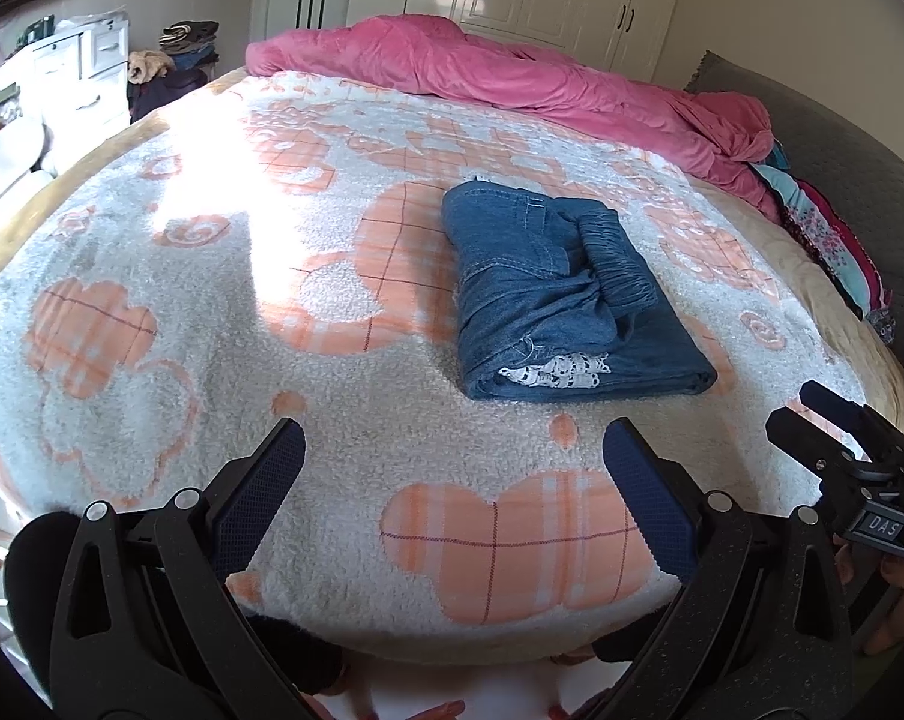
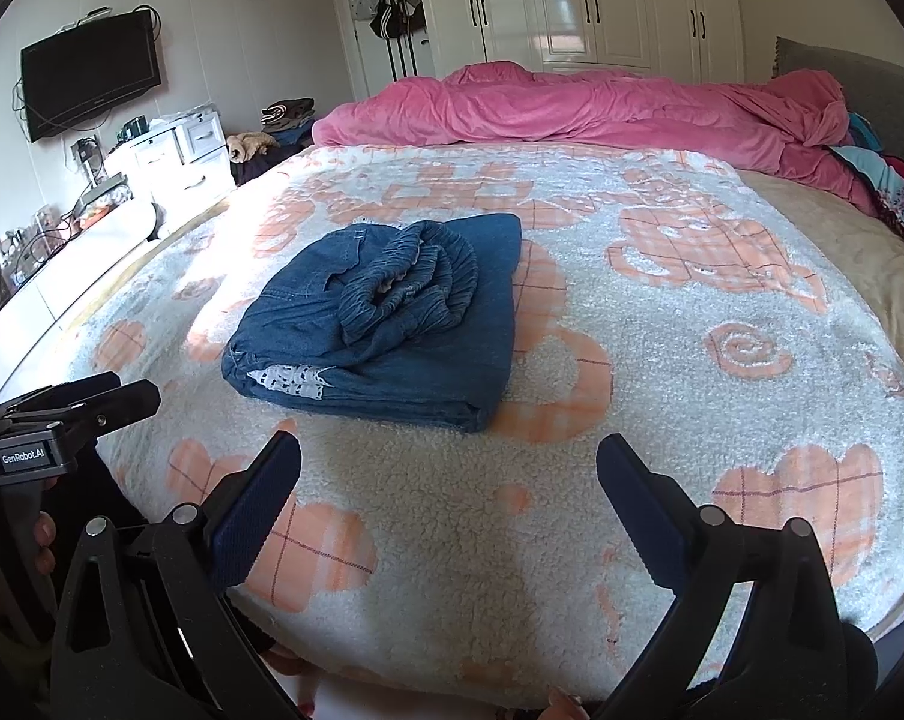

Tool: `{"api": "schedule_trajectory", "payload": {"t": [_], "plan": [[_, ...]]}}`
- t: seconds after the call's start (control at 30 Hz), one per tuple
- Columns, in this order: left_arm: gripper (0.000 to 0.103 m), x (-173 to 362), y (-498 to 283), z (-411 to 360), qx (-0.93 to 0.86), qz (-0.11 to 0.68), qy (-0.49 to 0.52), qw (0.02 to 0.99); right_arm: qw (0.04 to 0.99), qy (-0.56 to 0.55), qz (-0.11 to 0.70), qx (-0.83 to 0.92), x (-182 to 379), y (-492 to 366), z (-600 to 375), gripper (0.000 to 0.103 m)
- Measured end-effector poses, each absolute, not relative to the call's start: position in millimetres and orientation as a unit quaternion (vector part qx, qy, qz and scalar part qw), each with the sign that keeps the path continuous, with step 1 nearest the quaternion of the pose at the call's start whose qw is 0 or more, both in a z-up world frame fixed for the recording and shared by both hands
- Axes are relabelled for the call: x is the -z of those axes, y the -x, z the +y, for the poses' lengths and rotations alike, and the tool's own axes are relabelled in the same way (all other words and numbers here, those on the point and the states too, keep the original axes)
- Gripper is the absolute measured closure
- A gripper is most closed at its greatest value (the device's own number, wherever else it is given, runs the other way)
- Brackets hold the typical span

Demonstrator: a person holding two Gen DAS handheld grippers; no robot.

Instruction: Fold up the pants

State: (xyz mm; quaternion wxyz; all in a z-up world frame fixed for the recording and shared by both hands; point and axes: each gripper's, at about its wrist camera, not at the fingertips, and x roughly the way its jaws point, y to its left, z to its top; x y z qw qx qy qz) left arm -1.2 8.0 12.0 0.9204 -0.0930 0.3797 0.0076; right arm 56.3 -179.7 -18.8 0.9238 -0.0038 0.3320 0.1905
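Blue denim pants [image 1: 560, 294], folded into a thick rectangular bundle, lying near the middle of a fleecy white blanket with orange plaid shapes [image 1: 224, 252] spread over the bed; gathered elastic waistband bunched on top of the bundle, strip of white lace trim peeking from the near folded edge; touched by neither tool. Left gripper [image 1: 452, 462], black frame with dark blue ribbed pads, hovering over the blanket's near edge, fingers spread wide apart, nothing between them, well short of the denim; right gripper [image 2: 449, 474], same build, likewise spread wide and empty above the near edge, pants just ahead and slightly to its left. Each tool glimpsed at the margin of the other's view, fingers of a hand wrapped around its handle. Rumpled pink quilt [image 2: 572, 108] heaped along the far side of the bed; white wardrobe doors [image 2: 590, 6] behind; black wall-mounted television [image 2: 89, 75] at left above white drawers [image 2: 182, 150].
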Motion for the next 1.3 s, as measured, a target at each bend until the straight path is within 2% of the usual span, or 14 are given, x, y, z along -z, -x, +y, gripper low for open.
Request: {"api": "schedule_trajectory", "payload": {"t": [1.3], "plan": [[0.009, -2.6, -9.4, 24.6, -0.002, 0.398, 0.092, 0.913, 0.925, 0.012, 0.348, -0.149, 23.3, -69.8, -193.9, 0.004]]}}
